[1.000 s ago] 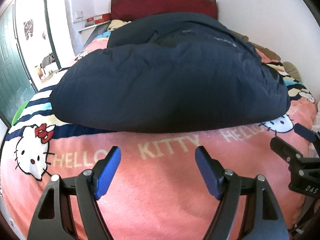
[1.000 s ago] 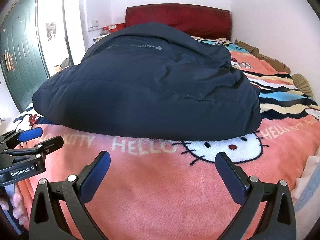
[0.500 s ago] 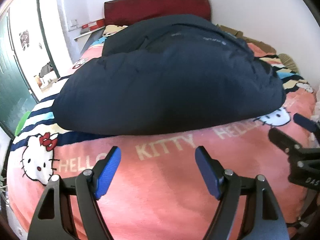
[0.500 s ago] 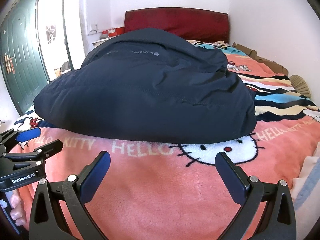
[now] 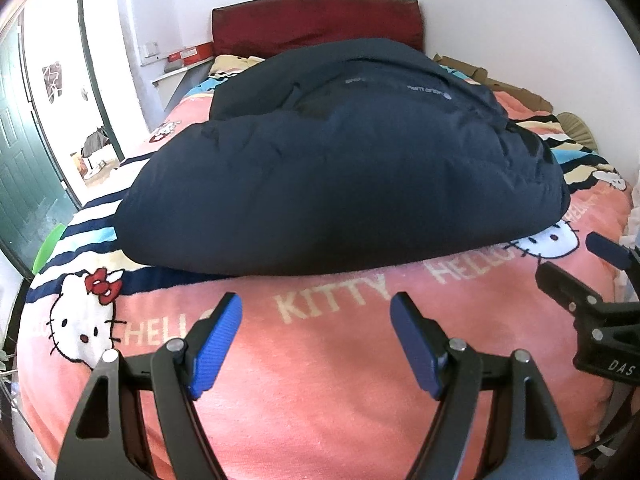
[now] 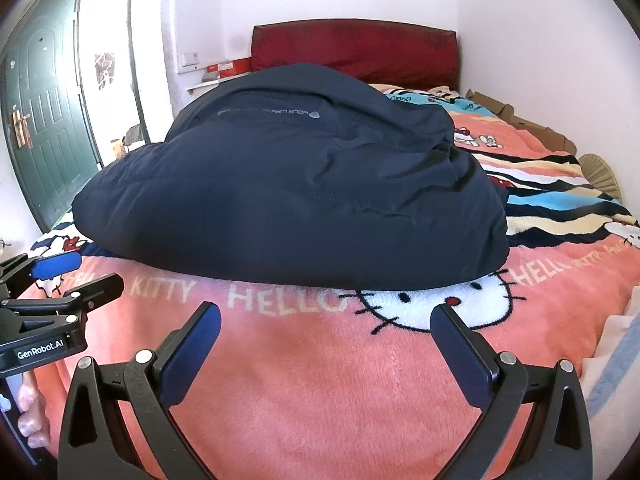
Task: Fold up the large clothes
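A large navy padded jacket (image 5: 340,176) lies folded in a puffy heap on the pink Hello Kitty blanket (image 5: 320,380); it also shows in the right wrist view (image 6: 296,200). My left gripper (image 5: 316,344) is open and empty, above the blanket just short of the jacket's near edge. My right gripper (image 6: 326,348) is open and empty, likewise in front of the jacket. The right gripper shows at the right edge of the left wrist view (image 5: 584,276); the left gripper shows at the left edge of the right wrist view (image 6: 68,280).
The bed has a dark red headboard (image 6: 356,52) against the white back wall. A green door (image 6: 40,112) and a bright doorway stand to the left. Cardboard (image 6: 520,120) and a woven fan (image 6: 600,172) lie along the right wall.
Both grippers have pulled back and risen slightly from the jacket, so more blanket shows in front of it. The jacket has not moved. Both grippers stay open.
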Demonstrator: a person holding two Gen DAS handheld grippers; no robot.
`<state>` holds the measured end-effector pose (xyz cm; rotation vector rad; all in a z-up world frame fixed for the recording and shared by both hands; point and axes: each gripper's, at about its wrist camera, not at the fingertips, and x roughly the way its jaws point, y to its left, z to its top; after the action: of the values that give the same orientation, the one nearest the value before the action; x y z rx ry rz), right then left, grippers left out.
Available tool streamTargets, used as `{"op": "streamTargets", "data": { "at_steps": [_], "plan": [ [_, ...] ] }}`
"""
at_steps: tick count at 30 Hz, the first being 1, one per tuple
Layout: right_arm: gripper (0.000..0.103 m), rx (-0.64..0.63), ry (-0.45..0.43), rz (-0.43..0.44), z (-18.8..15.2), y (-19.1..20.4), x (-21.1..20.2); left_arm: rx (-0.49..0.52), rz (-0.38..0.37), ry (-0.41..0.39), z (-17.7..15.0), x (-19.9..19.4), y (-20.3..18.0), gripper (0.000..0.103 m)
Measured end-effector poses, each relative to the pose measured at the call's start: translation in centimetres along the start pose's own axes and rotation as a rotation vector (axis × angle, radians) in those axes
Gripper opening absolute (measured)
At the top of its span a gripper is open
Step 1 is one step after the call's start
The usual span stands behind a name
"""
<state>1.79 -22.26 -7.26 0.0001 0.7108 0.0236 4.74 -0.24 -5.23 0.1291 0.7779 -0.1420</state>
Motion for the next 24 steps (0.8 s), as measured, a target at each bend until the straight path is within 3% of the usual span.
{"op": "streamTargets", "data": {
  "at_steps": [24],
  "plan": [
    [0.102,0.010,0.017,0.001,-0.6,-1.1,0.3,-0.013,0.004,-0.011,0.1,-0.3,0.0,0.075]
  ]
}}
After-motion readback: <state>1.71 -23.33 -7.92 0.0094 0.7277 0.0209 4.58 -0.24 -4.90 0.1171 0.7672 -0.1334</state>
